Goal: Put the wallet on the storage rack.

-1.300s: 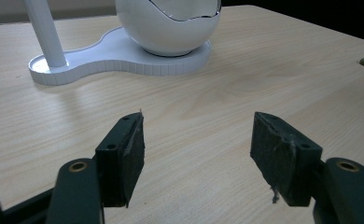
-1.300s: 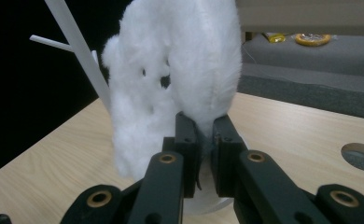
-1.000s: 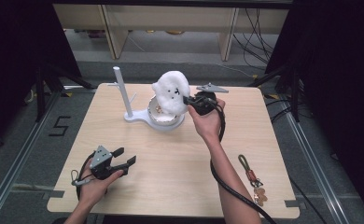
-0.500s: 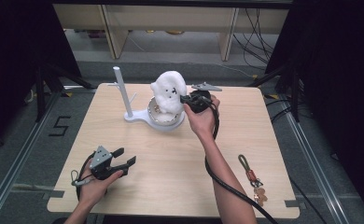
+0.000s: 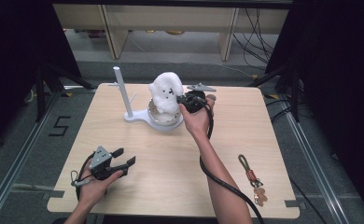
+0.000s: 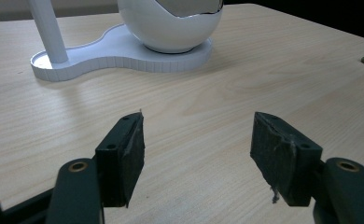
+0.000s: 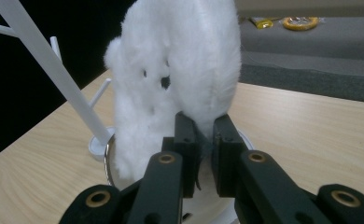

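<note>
A fluffy white plush toy [image 5: 165, 92] with small dark eyes and nose stands upright, its lower end inside a round white bowl [image 5: 164, 120] with a shiny inner rim. The bowl sits on a white base that also carries a slim upright post [image 5: 122, 91] with short pegs, toward the far middle of the counter [image 5: 264, 130]. The right tool [image 7: 203, 140] pinches the toy's fur at its side.

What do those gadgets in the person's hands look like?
Each hand-held gripper is black, with two flat black jaws and brass-coloured rivets. The left hand-held gripper carries a grey three-cornered plate; the right hand-held gripper trails a thick black cable. Forearms are bare, no sleeves.
</note>
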Demonstrator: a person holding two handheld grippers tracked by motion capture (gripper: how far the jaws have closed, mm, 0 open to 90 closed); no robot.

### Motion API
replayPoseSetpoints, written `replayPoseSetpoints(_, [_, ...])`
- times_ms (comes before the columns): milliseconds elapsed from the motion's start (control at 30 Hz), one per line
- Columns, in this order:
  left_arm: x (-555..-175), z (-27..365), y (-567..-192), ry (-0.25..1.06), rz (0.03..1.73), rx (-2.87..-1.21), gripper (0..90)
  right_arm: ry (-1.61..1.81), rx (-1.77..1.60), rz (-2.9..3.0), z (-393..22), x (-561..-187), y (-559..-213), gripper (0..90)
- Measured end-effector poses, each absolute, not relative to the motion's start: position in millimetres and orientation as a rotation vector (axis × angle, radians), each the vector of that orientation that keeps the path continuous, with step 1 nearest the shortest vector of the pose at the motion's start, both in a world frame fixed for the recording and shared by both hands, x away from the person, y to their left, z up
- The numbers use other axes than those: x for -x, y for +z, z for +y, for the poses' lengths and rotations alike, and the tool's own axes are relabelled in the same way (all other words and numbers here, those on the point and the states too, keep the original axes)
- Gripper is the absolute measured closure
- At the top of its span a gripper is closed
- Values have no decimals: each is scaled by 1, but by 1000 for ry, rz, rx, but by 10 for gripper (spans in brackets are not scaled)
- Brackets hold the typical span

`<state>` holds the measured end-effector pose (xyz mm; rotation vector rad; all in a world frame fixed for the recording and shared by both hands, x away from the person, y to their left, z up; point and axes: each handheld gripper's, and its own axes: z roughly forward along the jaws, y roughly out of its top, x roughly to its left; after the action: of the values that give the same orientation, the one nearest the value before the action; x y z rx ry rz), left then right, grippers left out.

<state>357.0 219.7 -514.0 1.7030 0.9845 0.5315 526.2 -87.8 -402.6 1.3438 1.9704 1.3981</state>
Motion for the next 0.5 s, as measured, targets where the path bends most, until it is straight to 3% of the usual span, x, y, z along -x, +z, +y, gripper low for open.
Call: replayPoseSetpoints(500, [-357,220,-515,530,985,-1703,346,1362,-1353,1972,-70,-528,-418,824])
